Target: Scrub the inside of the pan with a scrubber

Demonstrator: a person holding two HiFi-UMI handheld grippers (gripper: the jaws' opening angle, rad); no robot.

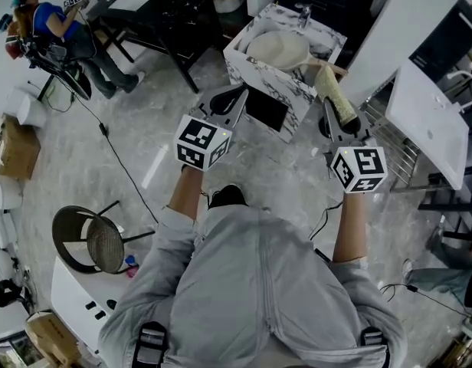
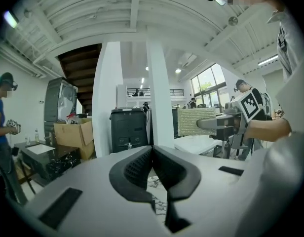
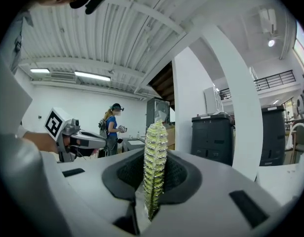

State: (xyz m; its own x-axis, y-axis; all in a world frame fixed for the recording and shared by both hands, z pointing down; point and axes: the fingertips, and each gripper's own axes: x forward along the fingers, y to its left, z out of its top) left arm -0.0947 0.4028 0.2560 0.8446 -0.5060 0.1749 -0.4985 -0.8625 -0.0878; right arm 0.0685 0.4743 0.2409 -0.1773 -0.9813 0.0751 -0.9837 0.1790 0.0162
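The person is standing near a marble-patterned sink (image 1: 247,73), and the cream pan (image 1: 276,50) is lying inside it, far from both grippers. The right gripper (image 3: 153,168) is clamping the scrubber (image 3: 155,157) edge-on, so most of the pad is sticking out beyond the jaws. The left gripper (image 2: 152,149) is empty, its jaws pressed together, hovering left of the right one. Neither is touching the pan. From here, I judge that the long free end of the scrubber could fold or slip out under pressure, and the unheld pan could slide or spin in the sink.
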